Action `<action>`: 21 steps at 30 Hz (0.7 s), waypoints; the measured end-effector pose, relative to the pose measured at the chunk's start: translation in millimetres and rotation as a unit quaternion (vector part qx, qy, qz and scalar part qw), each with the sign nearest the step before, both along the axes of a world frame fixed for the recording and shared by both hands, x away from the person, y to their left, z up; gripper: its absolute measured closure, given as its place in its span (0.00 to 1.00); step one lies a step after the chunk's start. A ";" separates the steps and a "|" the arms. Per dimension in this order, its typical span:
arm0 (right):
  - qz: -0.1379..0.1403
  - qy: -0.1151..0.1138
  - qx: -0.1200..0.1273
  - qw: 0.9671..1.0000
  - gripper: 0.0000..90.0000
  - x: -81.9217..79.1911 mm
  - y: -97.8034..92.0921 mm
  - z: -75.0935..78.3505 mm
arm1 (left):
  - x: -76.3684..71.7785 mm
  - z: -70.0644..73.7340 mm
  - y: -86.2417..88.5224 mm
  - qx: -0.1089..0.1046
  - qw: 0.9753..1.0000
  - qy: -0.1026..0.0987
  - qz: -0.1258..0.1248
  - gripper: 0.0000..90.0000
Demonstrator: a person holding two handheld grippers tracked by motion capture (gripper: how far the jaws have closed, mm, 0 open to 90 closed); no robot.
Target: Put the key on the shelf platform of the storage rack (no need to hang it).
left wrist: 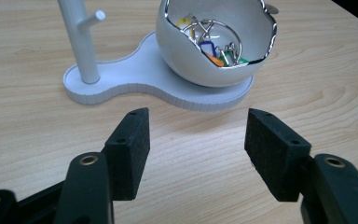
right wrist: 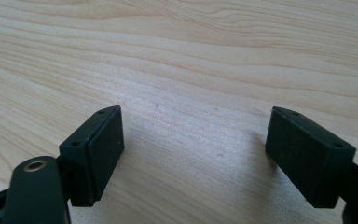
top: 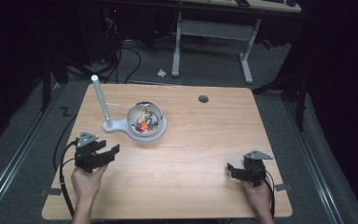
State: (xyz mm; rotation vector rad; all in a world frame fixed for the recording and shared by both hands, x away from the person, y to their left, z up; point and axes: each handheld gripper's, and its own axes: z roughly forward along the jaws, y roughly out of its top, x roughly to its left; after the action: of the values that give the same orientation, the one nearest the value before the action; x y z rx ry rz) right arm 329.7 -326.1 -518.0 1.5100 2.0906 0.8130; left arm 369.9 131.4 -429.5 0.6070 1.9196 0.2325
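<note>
A white bowl (top: pixel 144 118) with a jagged silver rim sits on a white stand base (top: pixel 116 125) left of the table's middle. Inside the bowl (left wrist: pixel 214 42) lie several keys and coloured tags (left wrist: pixel 212 46). A white post (top: pixel 100 99) with a short peg (left wrist: pixel 93 18) rises from the base (left wrist: pixel 135 79). My left gripper (top: pixel 108 150) hovers open just in front of the base, jaws empty (left wrist: pixel 196 140). My right gripper (top: pixel 231 169) rests open near the front right, with bare wood between its jaws (right wrist: pixel 193 149).
The wooden table (top: pixel 200 140) has a round grommet hole (top: pixel 203 99) at the back right. A desk frame (top: pixel 214 42) and cables (top: pixel 121 60) stand on the floor beyond the far edge. Cables trail from both grippers off the front edge.
</note>
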 end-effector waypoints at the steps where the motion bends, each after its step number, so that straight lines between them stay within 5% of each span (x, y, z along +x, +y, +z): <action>1: 0.000 0.000 0.000 1.000 0.22 0.0 0.0 0.0 | -0.1 -1.1 0.4 -0.002 1.000 0.002 0.003 0.45; 21: 0.000 0.000 0.000 1.000 0.22 0.0 0.0 0.0 | -2.5 -30.7 -1.9 0.001 1.000 0.031 0.001 0.45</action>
State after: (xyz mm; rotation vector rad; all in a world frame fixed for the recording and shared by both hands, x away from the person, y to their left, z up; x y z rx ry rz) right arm 329.7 -326.0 -518.0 1.5104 2.0898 0.8126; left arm 367.3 129.5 -460.2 0.6201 1.9801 0.2177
